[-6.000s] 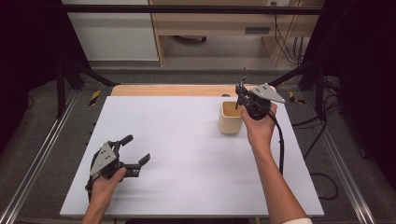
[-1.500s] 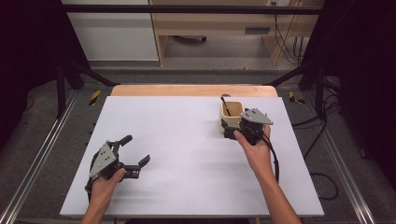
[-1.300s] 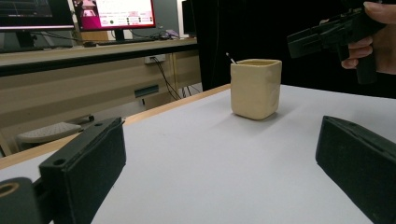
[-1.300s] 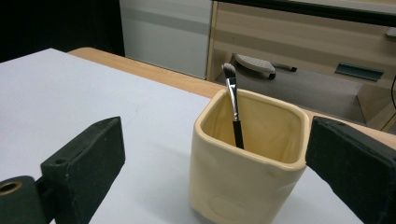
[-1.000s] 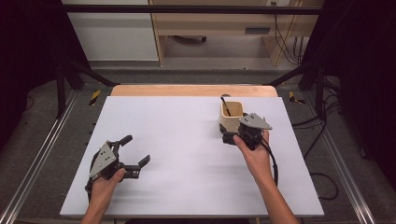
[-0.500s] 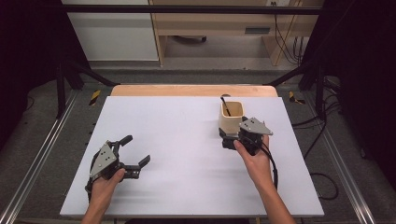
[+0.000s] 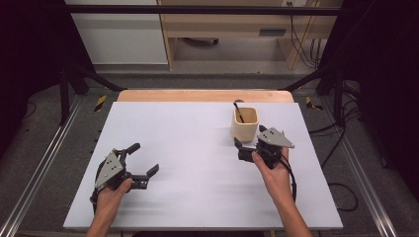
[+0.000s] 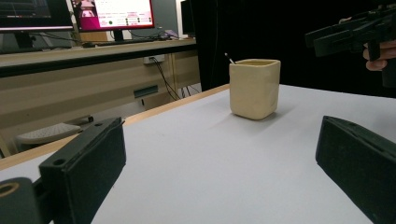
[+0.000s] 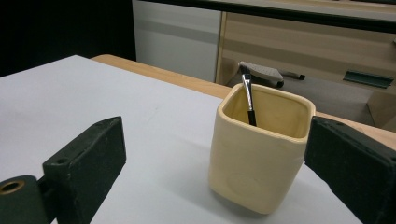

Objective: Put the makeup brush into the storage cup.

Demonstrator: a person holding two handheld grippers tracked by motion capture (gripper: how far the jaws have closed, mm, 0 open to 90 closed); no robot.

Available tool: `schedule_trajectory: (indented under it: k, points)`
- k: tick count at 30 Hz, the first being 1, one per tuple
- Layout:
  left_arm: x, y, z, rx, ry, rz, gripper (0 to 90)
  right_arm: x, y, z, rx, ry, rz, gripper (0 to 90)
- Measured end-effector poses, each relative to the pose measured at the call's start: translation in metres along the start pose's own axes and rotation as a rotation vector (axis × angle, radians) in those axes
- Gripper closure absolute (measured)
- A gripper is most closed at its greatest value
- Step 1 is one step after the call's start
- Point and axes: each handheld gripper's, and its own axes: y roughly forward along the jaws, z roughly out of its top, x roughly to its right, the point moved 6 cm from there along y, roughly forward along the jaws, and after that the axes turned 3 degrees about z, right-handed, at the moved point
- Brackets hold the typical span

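The right gripper view shows a thin black brush (image 9: 249, 100) leaning inside the cream cup (image 9: 259, 149) — from the high view it is only a dark sliver (image 7: 238, 112). The cup (image 7: 245, 123) stands on the worktop (image 7: 197, 148) just ahead of the right hand-held gripper (image 7: 241, 148), whose jaws gape wide, empty. The left hand-held gripper (image 7: 141, 165), also wide open and empty, lies well apart from it. Six seconds ago the right one was beyond the cup — it has drawn back nearer the person.

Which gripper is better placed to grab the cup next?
Right. The right gripper sits open beside the cream cup, jaws facing it. The left gripper rests open far across the table.
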Motion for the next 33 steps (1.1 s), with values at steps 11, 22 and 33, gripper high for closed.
schedule_trajectory:
  k: [11,22,33]
  points:
    - [0.001,0.0,0.0,-0.003,0.0,0.0,1.6,0.005,-0.012,0.001,0.023,-0.005,-0.012,7.4]
    - [0.002,0.0,0.001,-0.002,0.001,-0.003,1.5,0.012,-0.026,0.001,0.061,0.0,-0.015,6.9]
    - [0.003,-0.001,0.001,-0.002,0.003,-0.005,1.5,0.021,-0.043,-0.003,0.071,-0.005,-0.02,5.2]
